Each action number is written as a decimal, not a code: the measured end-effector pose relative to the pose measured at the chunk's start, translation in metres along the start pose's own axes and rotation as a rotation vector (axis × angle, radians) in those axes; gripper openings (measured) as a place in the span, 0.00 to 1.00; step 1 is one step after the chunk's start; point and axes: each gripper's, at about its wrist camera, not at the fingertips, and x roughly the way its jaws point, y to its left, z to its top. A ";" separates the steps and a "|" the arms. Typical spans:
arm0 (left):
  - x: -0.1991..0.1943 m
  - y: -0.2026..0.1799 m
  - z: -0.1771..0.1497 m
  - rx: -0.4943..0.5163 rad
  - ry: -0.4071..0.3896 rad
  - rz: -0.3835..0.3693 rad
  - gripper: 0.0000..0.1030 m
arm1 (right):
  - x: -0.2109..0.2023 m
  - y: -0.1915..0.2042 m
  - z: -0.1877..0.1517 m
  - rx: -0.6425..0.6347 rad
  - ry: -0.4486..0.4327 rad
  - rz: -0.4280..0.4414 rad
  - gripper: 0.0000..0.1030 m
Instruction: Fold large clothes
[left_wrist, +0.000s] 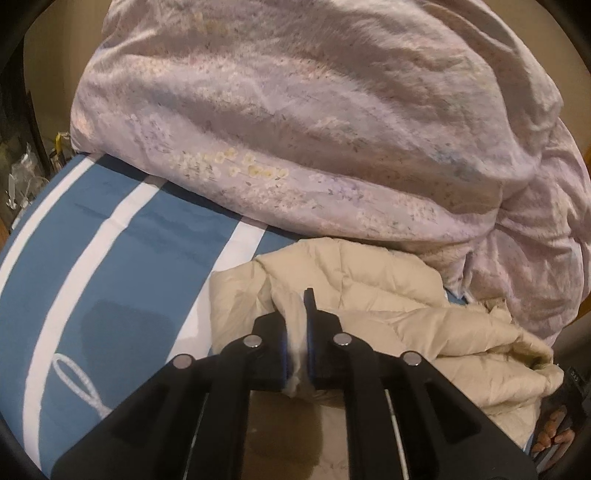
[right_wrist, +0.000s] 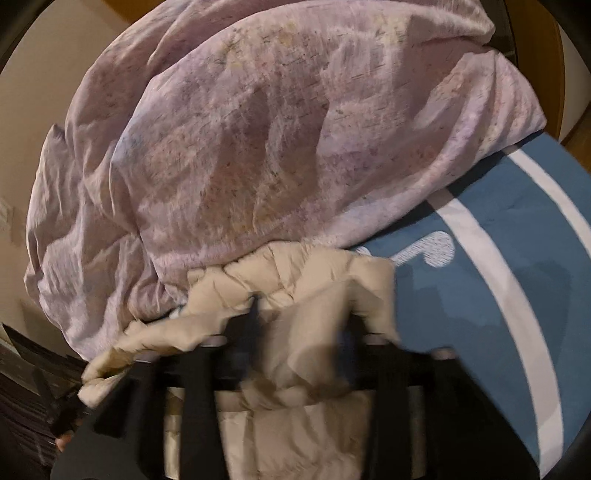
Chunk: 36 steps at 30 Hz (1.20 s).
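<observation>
A cream quilted jacket (left_wrist: 424, 317) lies bunched on the blue and white striped bed sheet (left_wrist: 122, 258). My left gripper (left_wrist: 297, 332) is shut on a fold of the jacket's edge, the fabric pinched between its black fingers. In the right wrist view the same jacket (right_wrist: 303, 295) drapes over my right gripper (right_wrist: 295, 332), whose fingers are blurred and partly buried in fabric; a fold passes between them. Whether they clamp it is unclear.
A large pink floral duvet (left_wrist: 314, 122) is heaped just behind the jacket and also fills the right wrist view (right_wrist: 240, 140). The blue sheet (right_wrist: 498, 295) spreads to the right there. A cluttered shelf edge (left_wrist: 26, 177) shows at far left.
</observation>
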 end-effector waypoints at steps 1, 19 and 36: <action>0.002 0.000 0.002 -0.004 0.003 -0.001 0.14 | 0.001 0.002 0.003 0.000 -0.007 0.003 0.60; -0.046 -0.018 -0.024 0.109 -0.103 0.048 0.62 | -0.034 0.015 -0.027 -0.195 -0.038 -0.067 0.61; 0.022 -0.048 -0.041 0.221 -0.099 0.220 0.64 | 0.033 0.032 -0.038 -0.387 -0.014 -0.286 0.62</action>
